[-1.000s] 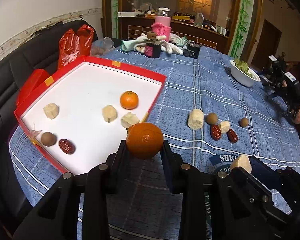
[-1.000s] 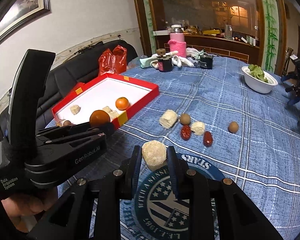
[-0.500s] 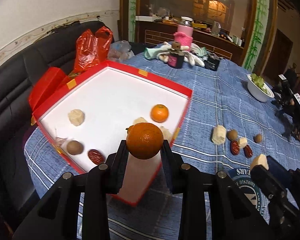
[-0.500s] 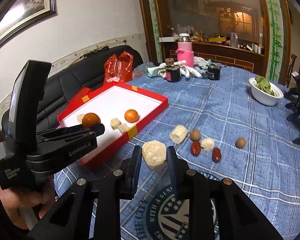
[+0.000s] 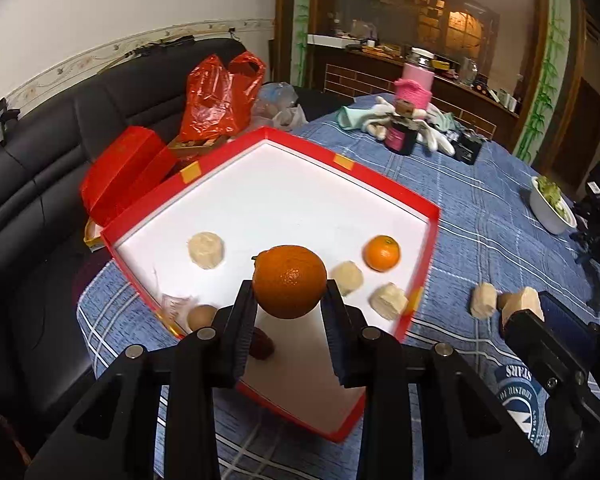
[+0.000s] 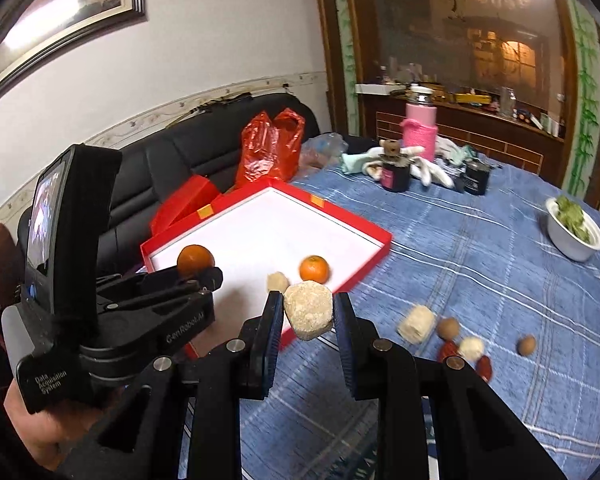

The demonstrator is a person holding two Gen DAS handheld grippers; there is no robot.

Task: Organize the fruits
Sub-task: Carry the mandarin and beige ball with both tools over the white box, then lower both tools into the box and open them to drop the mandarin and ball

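The left gripper pinches a round orange mandarin above the red-rimmed white cardboard tray. The right gripper pinches a pale beige fruit chunk over the blue checked tablecloth, just beside the tray.

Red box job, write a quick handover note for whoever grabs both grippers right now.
Left gripper: shut on an orange, held above the red box.
Right gripper: shut on a pale chunk, over the tablecloth near the box's edge.
Done: a small orange, three pale chunks, a brown fruit and a red date lie in the box.
Left: place both held pieces, then collect the loose cluster on the cloth.
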